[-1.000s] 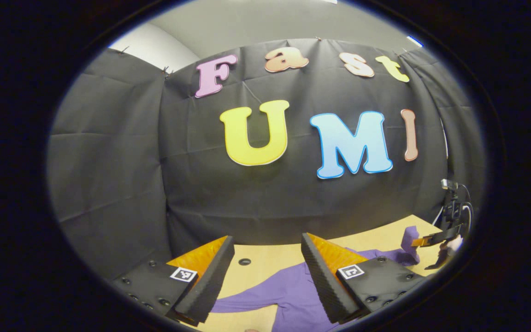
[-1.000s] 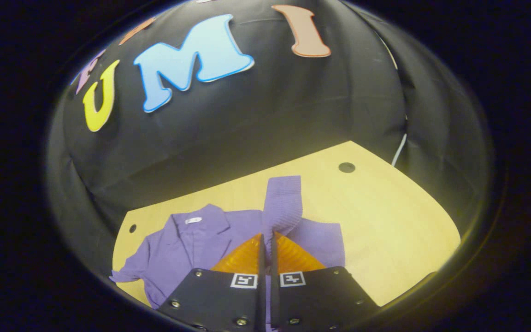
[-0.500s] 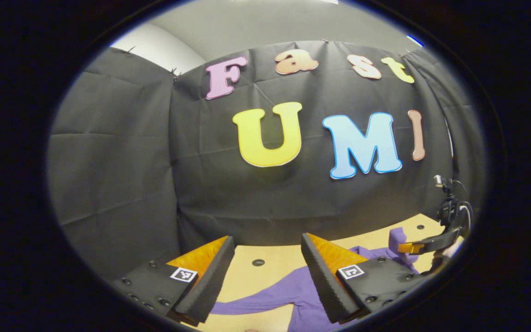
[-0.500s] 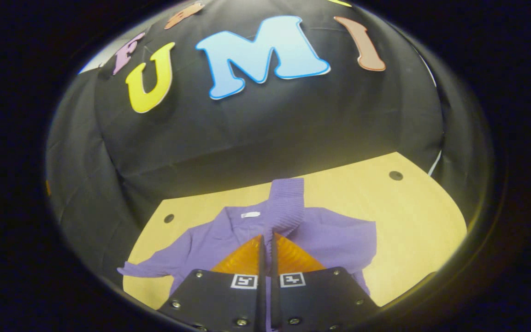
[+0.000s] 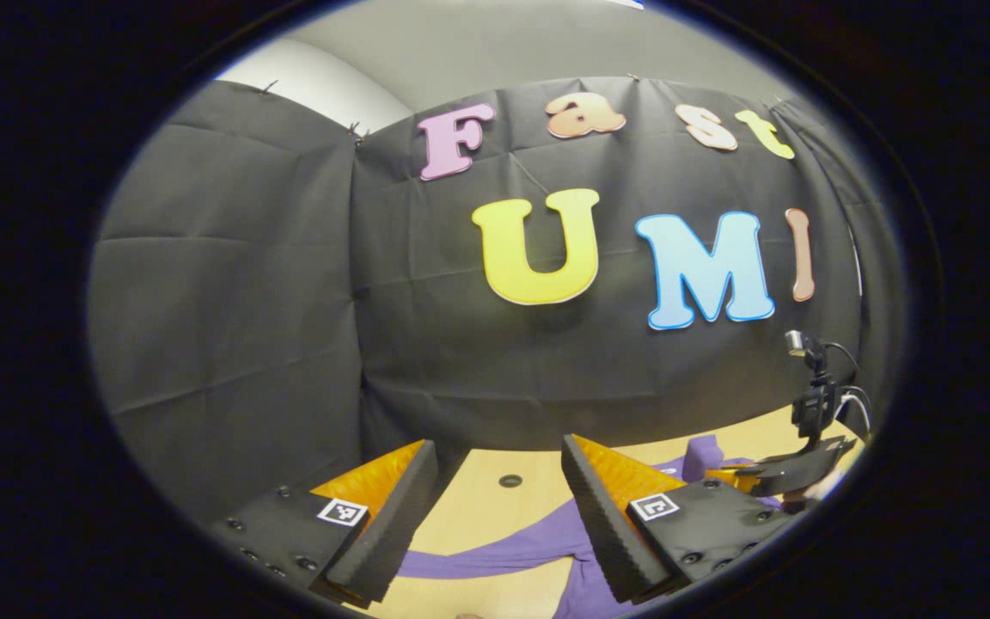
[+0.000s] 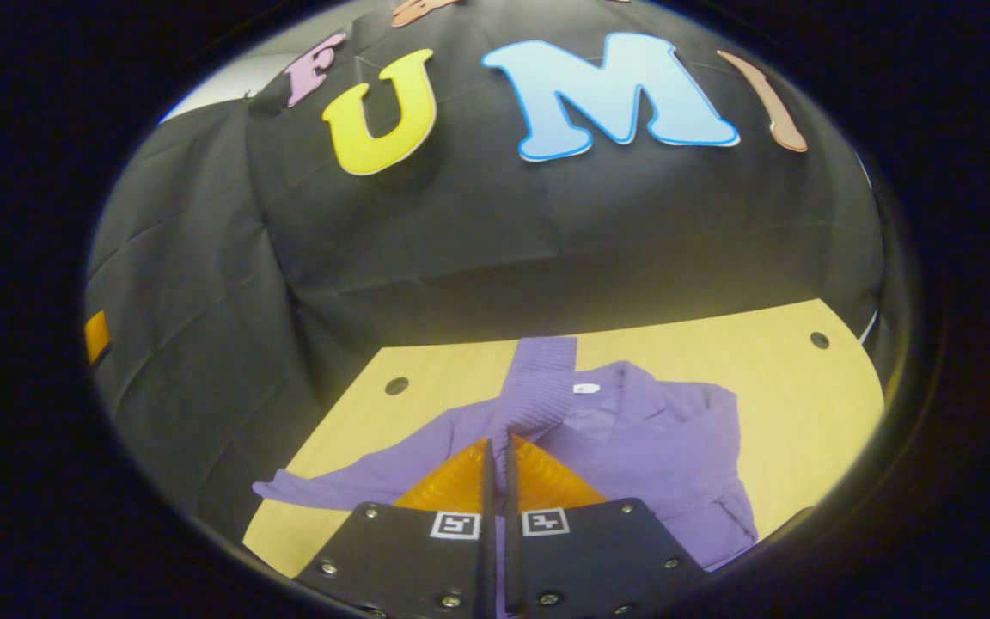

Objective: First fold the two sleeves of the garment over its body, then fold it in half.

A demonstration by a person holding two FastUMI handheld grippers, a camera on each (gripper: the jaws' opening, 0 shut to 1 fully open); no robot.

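The right gripper (image 6: 498, 447) is clamped on the cuff of the shirt's right sleeve (image 6: 536, 387). The ribbed sleeve end stands up out of the closed fingers, raised above the table (image 6: 804, 413). The shirt (image 6: 658, 447) lies flat on the table below and ahead of this gripper, collar toward the booth wall. In the right gripper view the body spreads to the right of the fingers, and the other sleeve (image 6: 332, 486) stretches out flat to the left.

The governing relation: the held sleeve rises above the body of the shirt, and its long axis runs from the fingers up and away toward the collar. The fold therefore appears to need the cuff lowered onto the body, not carried further sideways. This is a judgement from the current layout.

The left gripper (image 5: 499, 516) is released, with a wide gap between its fingers and nothing held. In the left gripper view the free sleeve (image 5: 495, 559) lies flat on the table directly below and between these fingers, its long axis running across the gap. The left gripper is the nearer one to that sleeve.

The right gripper also appears in the left gripper view, far right, above the shirt. Neither sleeve lies folded on the body yet.
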